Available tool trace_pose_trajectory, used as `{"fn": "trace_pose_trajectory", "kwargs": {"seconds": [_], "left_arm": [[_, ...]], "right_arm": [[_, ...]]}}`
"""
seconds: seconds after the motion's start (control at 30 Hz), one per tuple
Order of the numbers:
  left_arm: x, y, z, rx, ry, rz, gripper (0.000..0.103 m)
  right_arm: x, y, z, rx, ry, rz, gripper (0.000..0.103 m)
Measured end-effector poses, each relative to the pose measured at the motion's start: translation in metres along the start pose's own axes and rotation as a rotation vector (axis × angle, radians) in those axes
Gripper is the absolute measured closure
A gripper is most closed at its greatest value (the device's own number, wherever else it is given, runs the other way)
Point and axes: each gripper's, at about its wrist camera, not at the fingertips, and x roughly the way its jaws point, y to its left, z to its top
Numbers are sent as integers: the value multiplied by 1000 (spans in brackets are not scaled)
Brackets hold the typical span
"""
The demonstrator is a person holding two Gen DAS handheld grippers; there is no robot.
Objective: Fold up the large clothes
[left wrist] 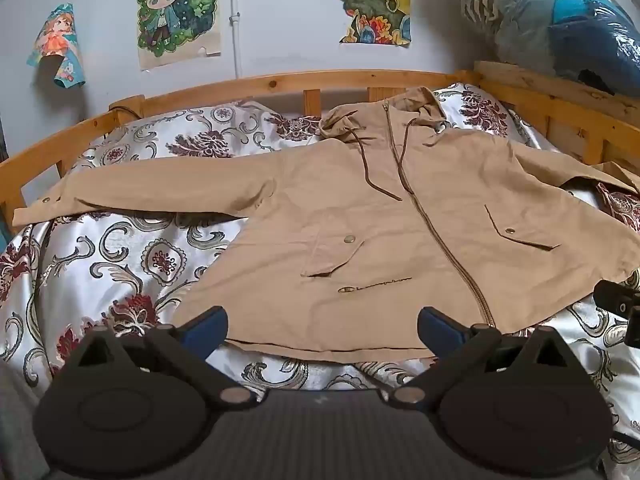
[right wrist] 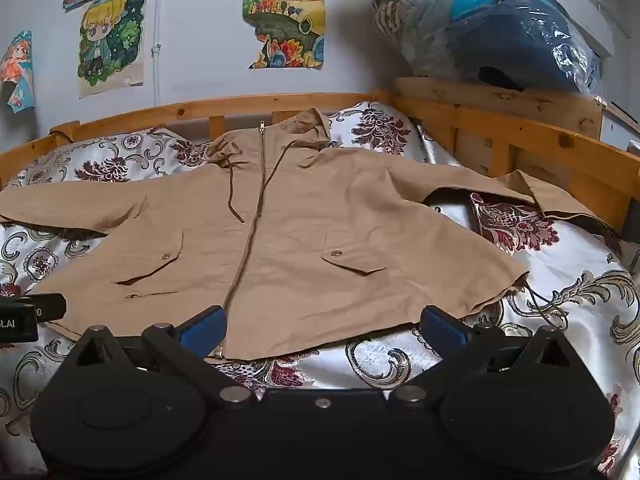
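Note:
A tan hooded jacket (left wrist: pixel 360 208) lies flat and zipped, front up, on the bed, hood toward the wall, both sleeves spread sideways. It also shows in the right wrist view (right wrist: pixel 304 240). My left gripper (left wrist: pixel 322 326) is open and empty, its blue pads just above the jacket's bottom hem, left of the zipper. My right gripper (right wrist: pixel 324 326) is open and empty over the hem, right of the zipper. Part of the right gripper (left wrist: pixel 618 304) shows at the left view's right edge.
The bed has a glossy floral cover (left wrist: pixel 120 264) and a wooden rail (left wrist: pixel 280 80) along the far side and the right (right wrist: pixel 520 140). Plastic-wrapped bedding (right wrist: pixel 500 28) sits on the right ledge. Posters (left wrist: pixel 176 12) hang on the wall.

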Motion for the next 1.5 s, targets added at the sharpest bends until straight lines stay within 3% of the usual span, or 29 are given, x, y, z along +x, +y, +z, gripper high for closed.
{"fn": "trace_pose_trajectory", "kwargs": {"seconds": [1.5], "left_arm": [[6,1,-3,-4,20,-2,1]], "right_arm": [[4,-1,-5,1,39,-8,1]]}}
